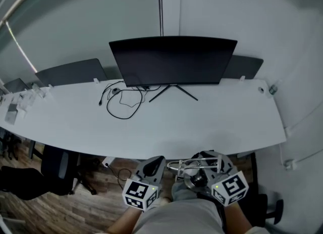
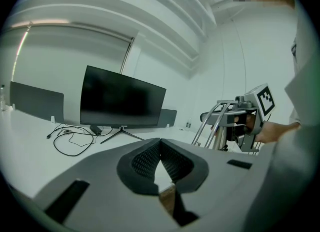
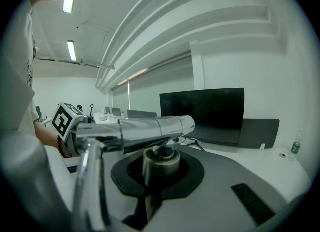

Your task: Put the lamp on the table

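The chrome lamp [image 1: 193,167] hangs below the near edge of the white table [image 1: 202,127], held off the floor. My right gripper [image 1: 204,161] is shut on it: in the right gripper view the pads [image 3: 131,172] clamp the lamp's round stem [image 3: 161,162], and its shiny tube [image 3: 150,130] lies across the top. My left gripper [image 1: 154,162] is beside it on the left, apart from the lamp, with its jaws shut and nothing between them [image 2: 160,146]. In the left gripper view the lamp's chrome frame [image 2: 223,121] shows at the right.
A black monitor [image 1: 171,61] stands at the back middle of the table, with a looped black cable [image 1: 123,101] to its left. Dark screens [image 1: 70,71] line the far edge. A black office chair [image 1: 55,170] stands on the wood floor at the left.
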